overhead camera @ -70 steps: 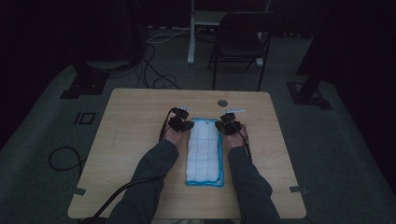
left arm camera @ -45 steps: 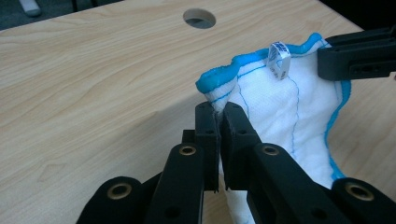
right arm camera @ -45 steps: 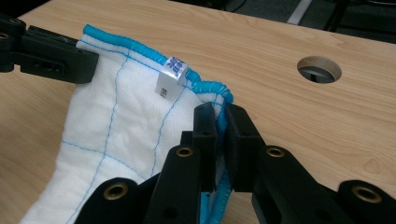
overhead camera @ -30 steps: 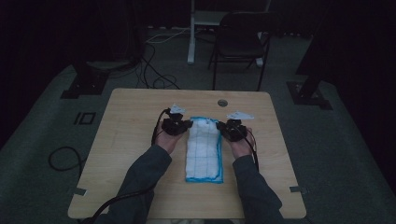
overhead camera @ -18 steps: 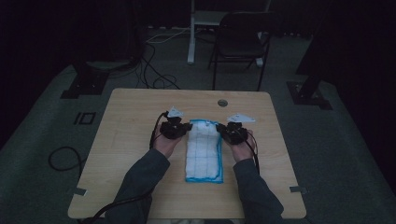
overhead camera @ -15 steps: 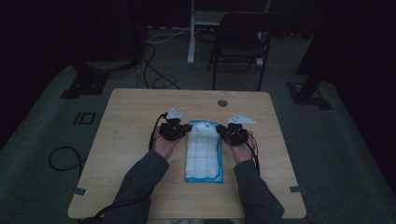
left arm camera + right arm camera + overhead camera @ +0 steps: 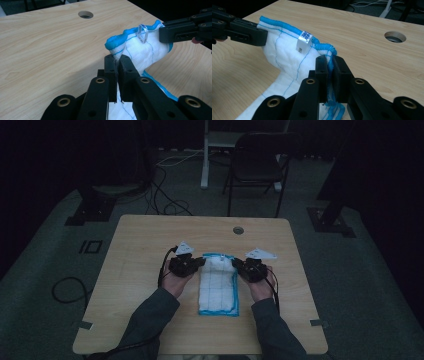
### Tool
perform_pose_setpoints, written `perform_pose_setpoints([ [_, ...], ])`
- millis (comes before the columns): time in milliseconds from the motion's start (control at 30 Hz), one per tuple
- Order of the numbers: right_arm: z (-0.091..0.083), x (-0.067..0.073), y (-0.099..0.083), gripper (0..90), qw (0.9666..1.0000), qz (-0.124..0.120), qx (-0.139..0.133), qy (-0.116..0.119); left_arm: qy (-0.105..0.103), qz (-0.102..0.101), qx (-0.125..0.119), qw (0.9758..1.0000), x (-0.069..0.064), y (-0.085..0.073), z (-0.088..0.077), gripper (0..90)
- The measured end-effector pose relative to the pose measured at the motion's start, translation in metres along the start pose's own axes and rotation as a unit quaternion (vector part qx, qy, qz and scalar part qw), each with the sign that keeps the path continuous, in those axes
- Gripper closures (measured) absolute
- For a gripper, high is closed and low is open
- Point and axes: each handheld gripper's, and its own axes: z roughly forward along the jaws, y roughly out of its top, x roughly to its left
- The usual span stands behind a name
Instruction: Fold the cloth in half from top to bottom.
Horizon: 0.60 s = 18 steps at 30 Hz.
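A white cloth with blue edging (image 7: 218, 285) lies lengthwise in the middle of the wooden table (image 7: 140, 245), folded into a narrow strip. Its far end is lifted off the wood. My left gripper (image 7: 201, 261) is shut on the far left corner of the cloth (image 7: 130, 47), and my right gripper (image 7: 236, 264) is shut on the far right corner of the cloth (image 7: 287, 52). A small white label (image 7: 303, 42) stands up from the far edge between the two grippers. In the left gripper view my left gripper (image 7: 116, 60) pinches the blue hem; my right gripper (image 7: 329, 61) does the same.
A round cable hole (image 7: 238, 230) sits near the table's far edge. A dark chair (image 7: 260, 165) and a white post (image 7: 205, 155) stand on the floor beyond the table. Cables (image 7: 165, 195) lie on the carpet at the far left.
Both hands have drawn back toward the near side, carrying the cloth's far end with them. The far end has risen off the table and bunched between the grippers.
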Motion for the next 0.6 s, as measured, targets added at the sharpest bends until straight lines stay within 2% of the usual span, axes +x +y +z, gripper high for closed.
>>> perform_pose_setpoints([
  [600, -0.009, 0.012, -0.014, 84.0, 0.9998, -0.017, 0.000, 0.006, -0.009, -0.003, -0.006, 0.9999, -0.008, -0.016, -0.009, 86.6],
])
